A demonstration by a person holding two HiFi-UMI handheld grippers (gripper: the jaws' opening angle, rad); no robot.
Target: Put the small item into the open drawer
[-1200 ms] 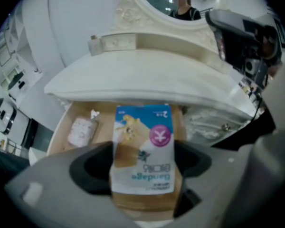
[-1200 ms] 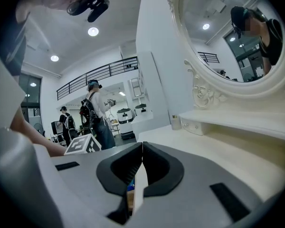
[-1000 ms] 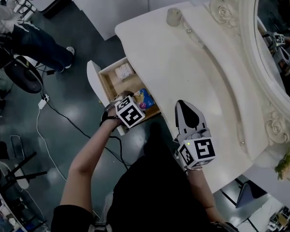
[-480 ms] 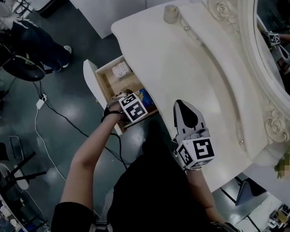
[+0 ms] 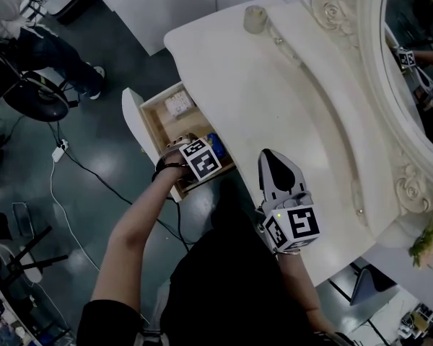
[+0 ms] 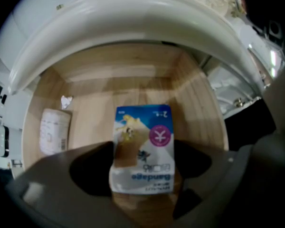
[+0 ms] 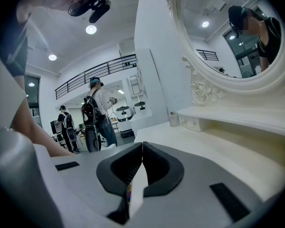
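A blue and white packet (image 6: pixel 143 151) sits between the jaws of my left gripper (image 6: pixel 142 167), which is shut on its two side edges. The gripper (image 5: pixel 202 157) hangs just above the floor of the open wooden drawer (image 5: pixel 153 125), at its near end. In the head view the packet (image 5: pixel 215 143) peeks out past the marker cube. My right gripper (image 5: pixel 270 157) is shut with nothing in it, low over the white dressing table (image 5: pixel 274 85) near its front edge. The right gripper view shows its jaws (image 7: pixel 142 144) pressed together.
A white labelled container (image 6: pixel 54 131) lies at the drawer's left side, with a scrap of paper (image 6: pixel 65 100) behind it. A small cup (image 5: pixel 255 19) stands at the table's far end, and an ornate mirror (image 5: pixel 390 85) runs along the right. A person (image 5: pixel 47 45) and cables are on the floor.
My left gripper, with the packet in it, has shifted slightly over the drawer. The right gripper has stayed where it was.
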